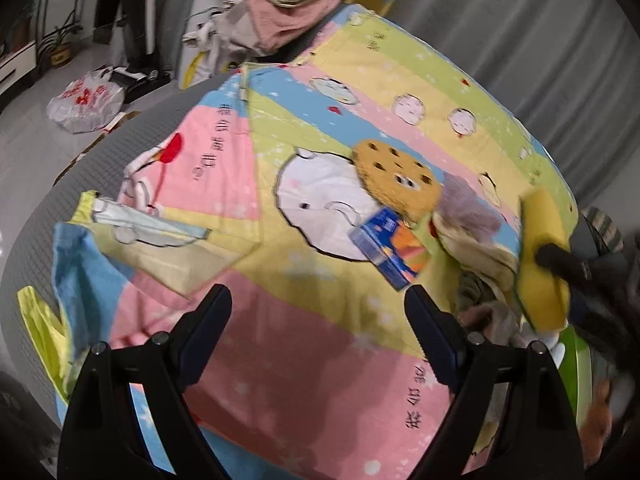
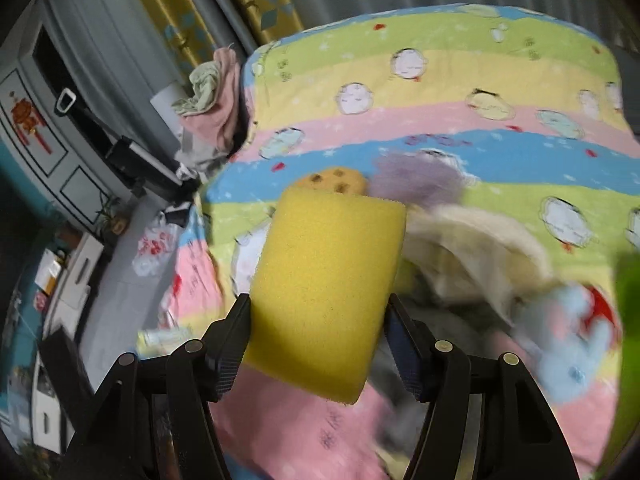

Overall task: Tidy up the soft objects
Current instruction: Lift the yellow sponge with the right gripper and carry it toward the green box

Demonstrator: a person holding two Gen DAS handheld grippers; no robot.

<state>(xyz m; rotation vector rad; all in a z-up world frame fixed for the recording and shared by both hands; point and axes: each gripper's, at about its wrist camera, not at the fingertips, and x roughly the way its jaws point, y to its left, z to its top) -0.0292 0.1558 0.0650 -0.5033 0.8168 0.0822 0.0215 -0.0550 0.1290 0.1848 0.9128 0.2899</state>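
A thick yellow sponge [image 2: 326,288] sits between the two fingers of my right gripper [image 2: 318,320], which is shut on it and holds it above the bed. From the left wrist the same sponge [image 1: 542,256] shows at the right edge with a black finger pressed into it. My left gripper [image 1: 318,308] stands open over the pink stripe of the cartoon bedsheet [image 1: 304,360], nothing between its fingers. On the sheet lie a round cookie cushion [image 1: 394,178], a blue box [image 1: 390,246], a purple fluffy piece [image 1: 468,204] and a pile of cream and grey cloths [image 1: 476,256].
A light blue plush toy [image 2: 568,340] lies blurred at the right. A green rim [image 1: 576,364] shows at the right edge. Pink and green cloths [image 1: 288,4] are heaped beyond the bed. On the floor at left lie a white plastic bag [image 1: 86,100] and a black appliance [image 1: 138,40].
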